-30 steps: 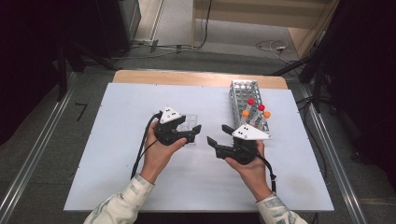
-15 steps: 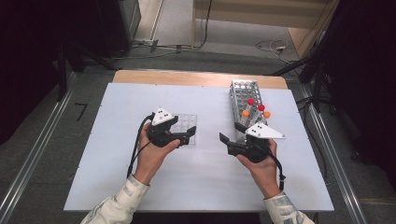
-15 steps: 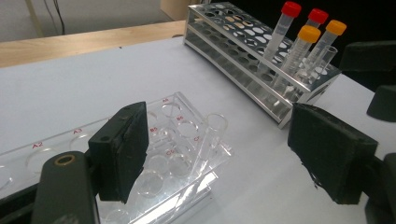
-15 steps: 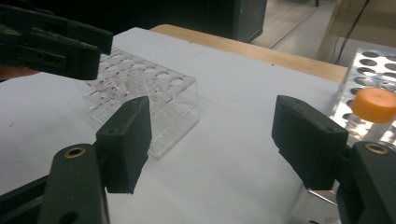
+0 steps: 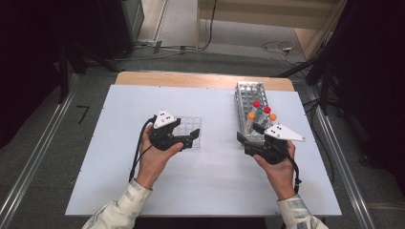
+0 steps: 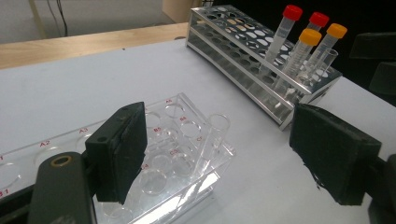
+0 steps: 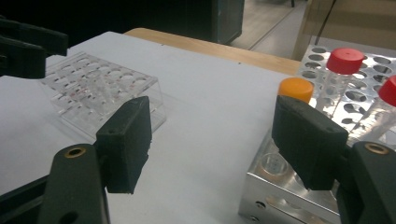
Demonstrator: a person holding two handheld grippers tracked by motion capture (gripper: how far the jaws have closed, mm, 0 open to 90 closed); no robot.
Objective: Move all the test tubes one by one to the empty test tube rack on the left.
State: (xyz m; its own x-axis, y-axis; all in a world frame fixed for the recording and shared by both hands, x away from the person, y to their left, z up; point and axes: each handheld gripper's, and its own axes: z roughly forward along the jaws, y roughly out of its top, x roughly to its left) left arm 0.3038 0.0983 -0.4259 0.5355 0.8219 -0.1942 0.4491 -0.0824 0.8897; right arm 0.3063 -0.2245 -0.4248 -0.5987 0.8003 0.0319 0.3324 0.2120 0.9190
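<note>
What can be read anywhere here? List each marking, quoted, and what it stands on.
"A2", red, on the clear well rack, at its far edge.
"A3", red, on the same edge, further right.
More red marks beside the rack's other wells: too blurred to read.
Metal tube rack and capped tubes: graduation marks too small to read.

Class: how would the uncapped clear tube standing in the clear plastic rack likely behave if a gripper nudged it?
The clear tube leans in its hole, so it would probably wobble. It looks thin-walled, likely light and fragile. The clear plastic rack might slide.
</note>
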